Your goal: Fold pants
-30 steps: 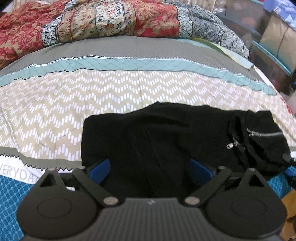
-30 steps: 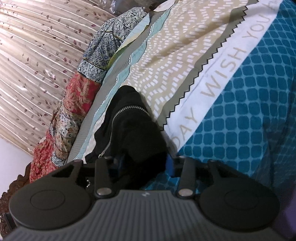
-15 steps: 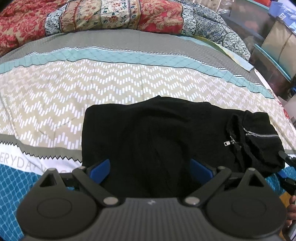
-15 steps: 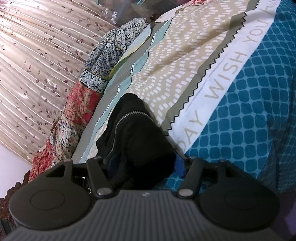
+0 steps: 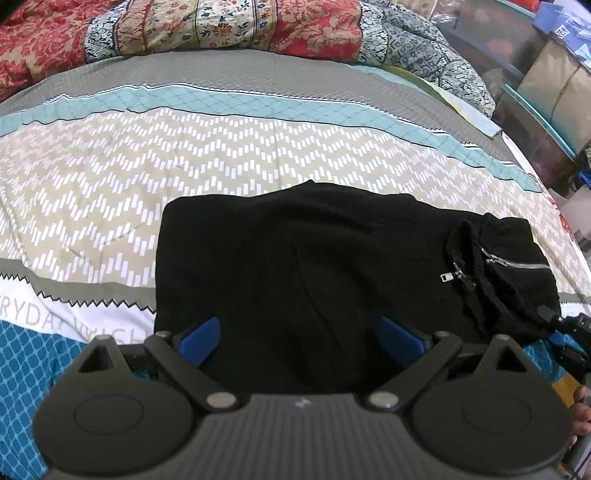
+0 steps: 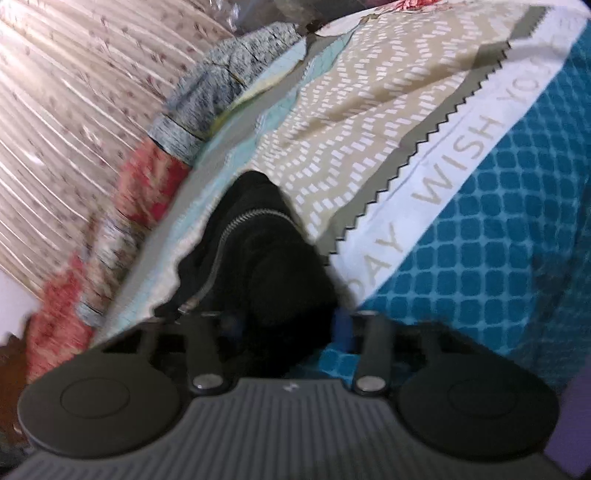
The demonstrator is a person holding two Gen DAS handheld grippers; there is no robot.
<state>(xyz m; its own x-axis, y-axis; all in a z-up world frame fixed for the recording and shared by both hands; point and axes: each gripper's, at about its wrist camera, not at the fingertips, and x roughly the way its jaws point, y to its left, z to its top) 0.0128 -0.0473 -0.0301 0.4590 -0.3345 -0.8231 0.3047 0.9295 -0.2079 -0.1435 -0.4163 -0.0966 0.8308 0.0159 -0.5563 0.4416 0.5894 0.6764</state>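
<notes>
Black pants [image 5: 314,266] lie folded on the patterned bedsheet [image 5: 184,166], the zipped waist end [image 5: 513,263] bunched up at the right. My left gripper [image 5: 299,341] hovers at the near edge of the pants, its blue pads [image 5: 199,339] wide apart and open, black cloth lying between them. In the right wrist view my right gripper [image 6: 288,325] is at the zipped end of the pants [image 6: 258,258]. Its jaws are closing and the bunched cloth fills the gap between them. The right gripper's tip [image 5: 565,328] shows at the right edge of the left wrist view.
A red and floral quilt [image 5: 221,26] is piled along the far side of the bed. A pleated curtain [image 6: 74,110] hangs behind it. Boxes and furniture [image 5: 546,92] stand past the bed's right edge. A hand [image 5: 580,410] shows at the lower right.
The right gripper's jaws spread wider around the bunched cloth, then narrowed onto it, and its view rolled a little and blurred. The left gripper stayed where it was.
</notes>
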